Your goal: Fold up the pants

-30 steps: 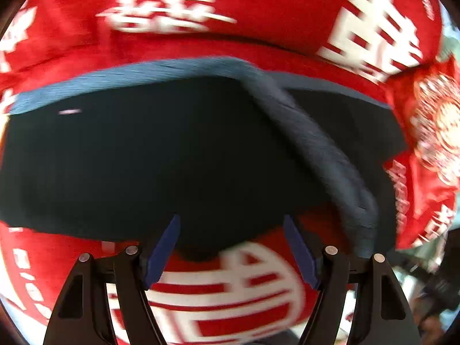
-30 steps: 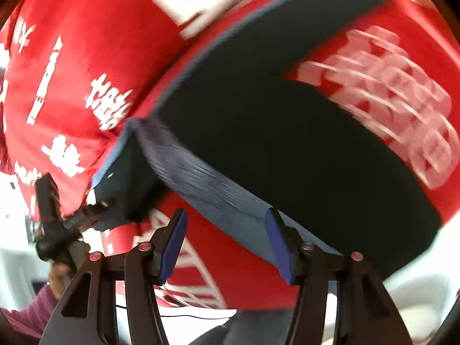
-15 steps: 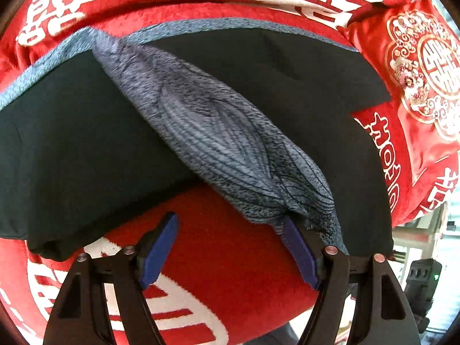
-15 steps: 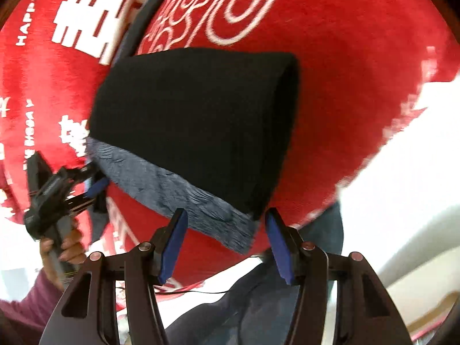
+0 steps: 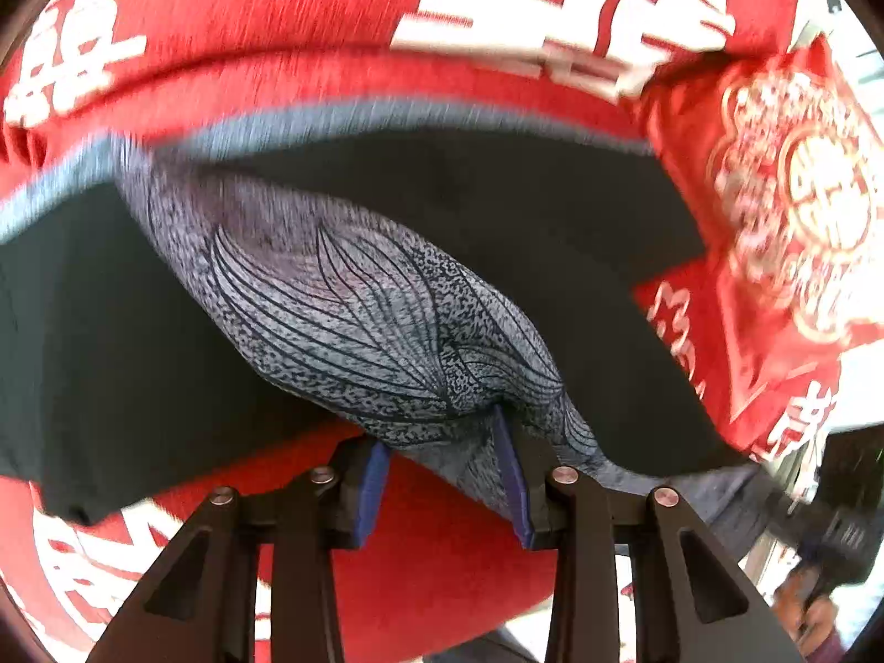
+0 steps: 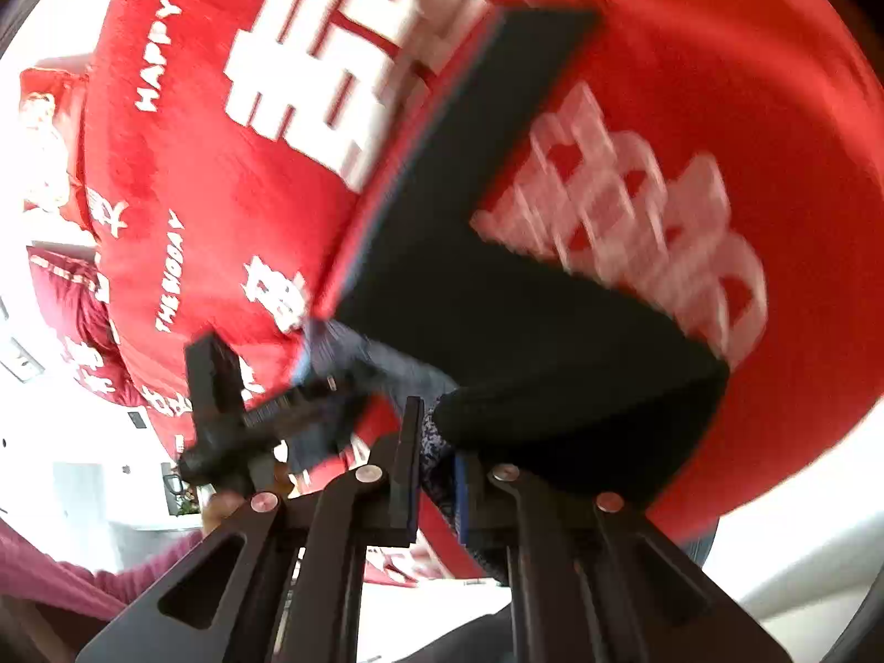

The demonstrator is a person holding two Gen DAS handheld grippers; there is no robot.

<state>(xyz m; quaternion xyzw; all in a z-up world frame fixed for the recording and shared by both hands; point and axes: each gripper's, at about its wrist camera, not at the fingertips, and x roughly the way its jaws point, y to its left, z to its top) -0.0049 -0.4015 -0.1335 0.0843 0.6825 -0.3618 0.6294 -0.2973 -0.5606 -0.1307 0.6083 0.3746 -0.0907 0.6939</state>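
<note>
Pants [image 5: 387,309]: both grippers, gaping half a second ago, now clamp the near patterned waistband; fold can begin.

Left gripper [image 5: 442,475]; right gripper [image 6: 436,469].

**Both grippers closing at the waistband**

You are holding the left gripper [image 5: 442,475] with its blue pads [image 5: 511,475] partly closed; the patterned waistband [image 5: 375,320] is lying between them. You are pinching the right gripper [image 6: 436,475] nearly closed on the same fabric. Your left hand [image 6: 221,508] is gripping its tool just beside the right gripper, sleeve visible.
</note>
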